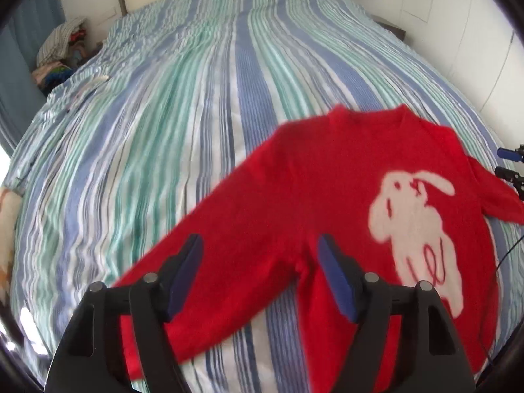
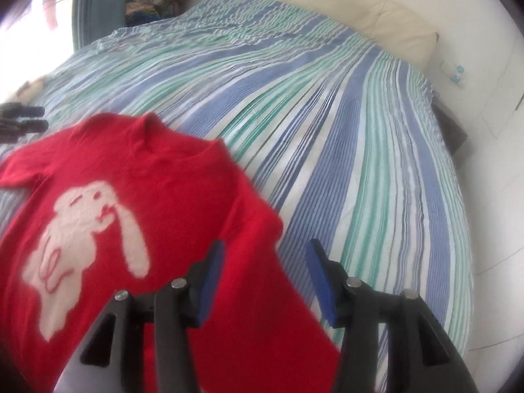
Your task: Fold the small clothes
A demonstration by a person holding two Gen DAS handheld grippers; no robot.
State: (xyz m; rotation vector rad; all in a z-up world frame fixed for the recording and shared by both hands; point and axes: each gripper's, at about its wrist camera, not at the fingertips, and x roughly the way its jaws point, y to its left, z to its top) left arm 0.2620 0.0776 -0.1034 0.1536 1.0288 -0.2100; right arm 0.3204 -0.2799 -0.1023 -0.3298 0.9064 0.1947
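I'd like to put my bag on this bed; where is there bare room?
Most of the striped bedspread is bare, from the red sweater's collar up to the cream headboard. The near edge is crowded: the sweater lies spread there, with both open tongs above its sleeves. A clothes pile fills the far corner.

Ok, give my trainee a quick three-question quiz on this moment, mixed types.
1. True or false: the left gripper has its jaws shut on a sleeve.
2. What white figure is on the red sweater? A) star B) rabbit C) car
3. Fill in: the sweater lies on a ______ bedspread.

Key: 1 false, both the left gripper and right gripper are open, holding nothing; 2 B; 3 striped.
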